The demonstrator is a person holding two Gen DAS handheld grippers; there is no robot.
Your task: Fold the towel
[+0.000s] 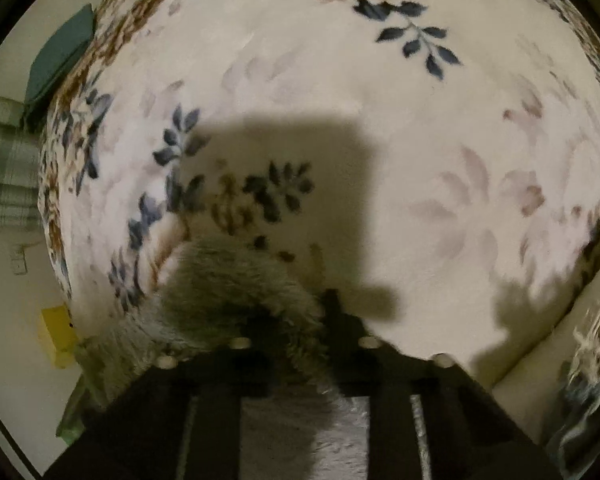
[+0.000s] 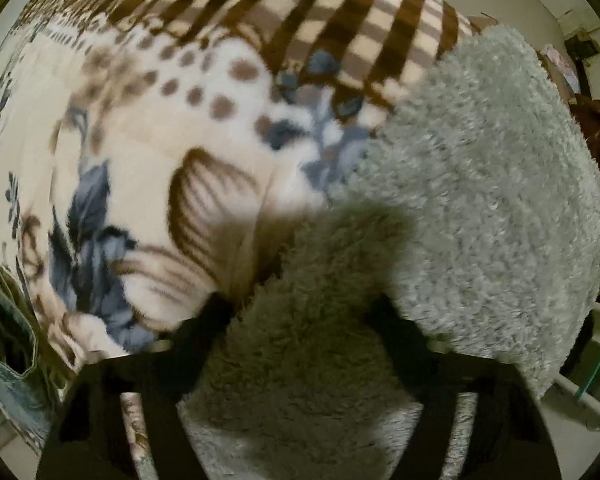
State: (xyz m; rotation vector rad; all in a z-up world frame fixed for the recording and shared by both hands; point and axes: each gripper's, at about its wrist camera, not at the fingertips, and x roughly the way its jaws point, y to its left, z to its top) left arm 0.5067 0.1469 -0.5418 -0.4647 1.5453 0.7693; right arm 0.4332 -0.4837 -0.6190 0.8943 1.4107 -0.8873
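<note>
- The grey, shaggy towel [image 2: 480, 208] lies on a floral blanket [image 1: 300, 80], one end bunched up between both tools.
- The right gripper [image 2: 300, 312] has a thick fold of towel between its fingers.
- The left gripper [image 1: 284, 332] pinches a towel corner.
- A green cushion [image 1: 60, 56] sits beyond the blanket's edge.
</note>
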